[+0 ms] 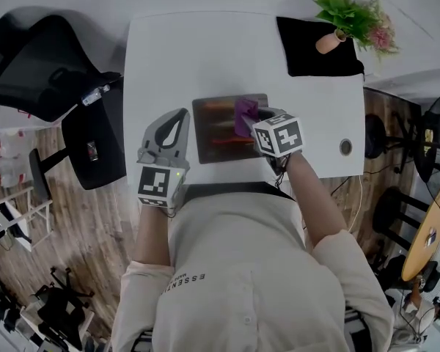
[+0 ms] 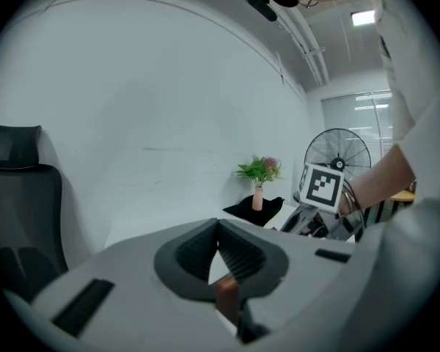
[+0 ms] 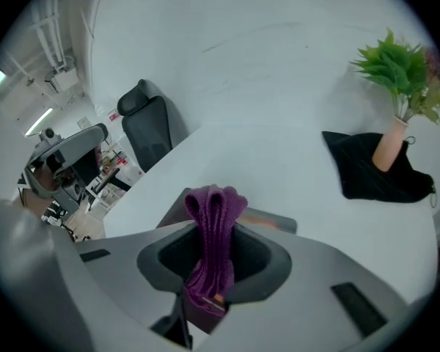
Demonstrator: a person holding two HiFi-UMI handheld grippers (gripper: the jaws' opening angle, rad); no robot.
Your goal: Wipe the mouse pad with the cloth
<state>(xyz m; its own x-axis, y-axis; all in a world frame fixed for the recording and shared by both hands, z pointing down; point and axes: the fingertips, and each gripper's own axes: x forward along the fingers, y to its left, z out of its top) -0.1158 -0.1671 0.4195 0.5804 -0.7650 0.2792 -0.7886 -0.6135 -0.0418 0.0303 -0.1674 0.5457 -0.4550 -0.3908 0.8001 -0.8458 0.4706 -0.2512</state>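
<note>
White table [image 1: 205, 50]; my shirt [image 1: 227, 270] print reads partly "ESSEN". My right gripper [image 1: 255, 114] pinches the purple cloth [image 3: 214, 218] on the mouse pad [image 1: 213, 134]. My left gripper [image 2: 218, 226] is closed, empty, beside the pad.

Bright, even light — fisheye-warped edges

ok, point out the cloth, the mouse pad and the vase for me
cloth [image 3: 214, 218]: right gripper view, middle of the folded purple bundle.
mouse pad [image 1: 214, 132]: head view, bare part of its dark surface.
vase [image 3: 390, 147]: right gripper view, its pink body below the leaves.
</note>
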